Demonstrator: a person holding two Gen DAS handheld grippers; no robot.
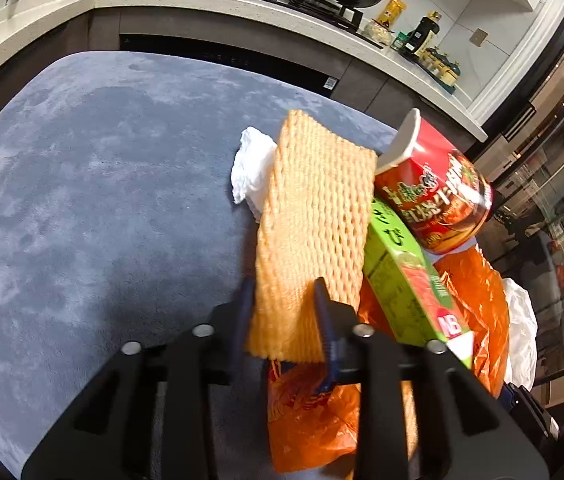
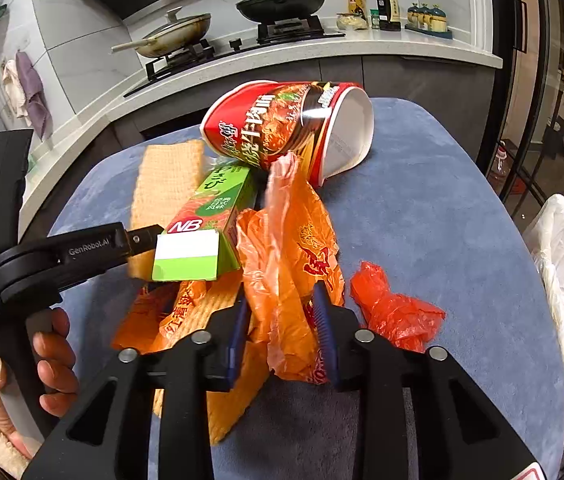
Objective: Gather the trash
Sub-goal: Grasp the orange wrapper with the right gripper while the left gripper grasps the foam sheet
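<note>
Trash sits in a heap on the blue worktop (image 2: 421,208). My left gripper (image 1: 282,304) has its jaws clamped on the near end of the foam net (image 1: 313,216); it is light and squashy, so an end is a good spot. My right gripper (image 2: 280,320) has its jaws pinched on the orange bag (image 2: 293,248), thin and floppy, best grabbed by a bunch. The green box (image 2: 206,216) leans on the net and may slide off. The noodle cup (image 2: 282,124) lies tipped behind, and a red bag (image 2: 393,312) sits just beside my right jaws
</note>
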